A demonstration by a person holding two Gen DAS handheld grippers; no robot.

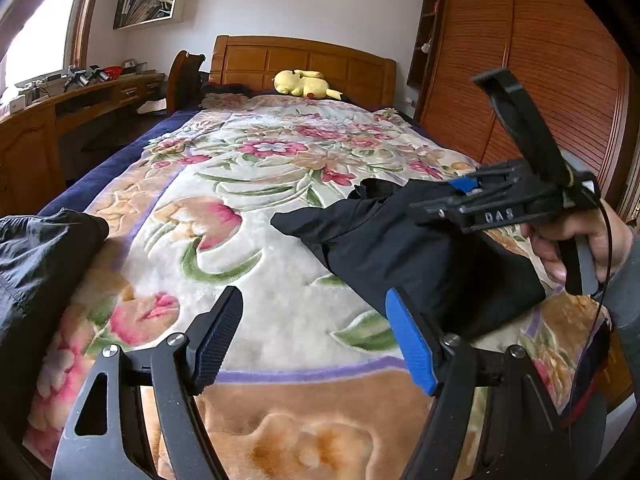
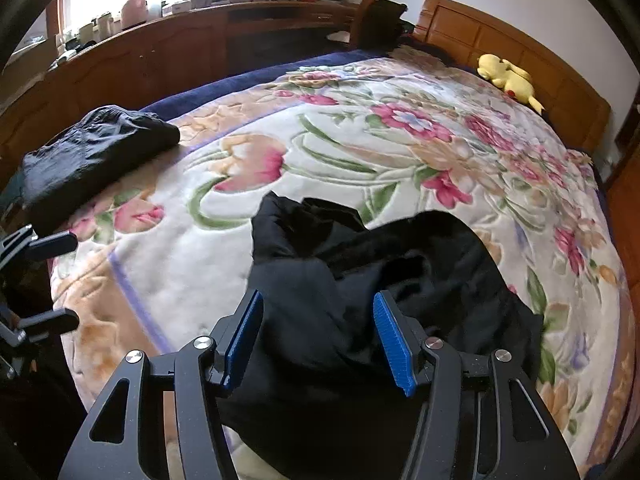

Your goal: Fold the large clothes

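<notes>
**Picking an edge on the black bundle**

My right gripper (image 2: 318,336) has its jaws apart over the black garment (image 2: 360,280), cloth between the pads but not pinched. My left gripper (image 1: 312,340) is also apart and holds nothing, hovering over bare floral blanket (image 1: 248,240) just left of that garment. The garment lies rumpled near the blanket's foot end. I judge I should find 1 clean hem before closing, not grab bunched layers. A second dark garment (image 2: 92,156) sits folded, well apart to its left.

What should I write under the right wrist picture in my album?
Open right gripper hovers over a crumpled black garment on the flowery blanket.
</notes>
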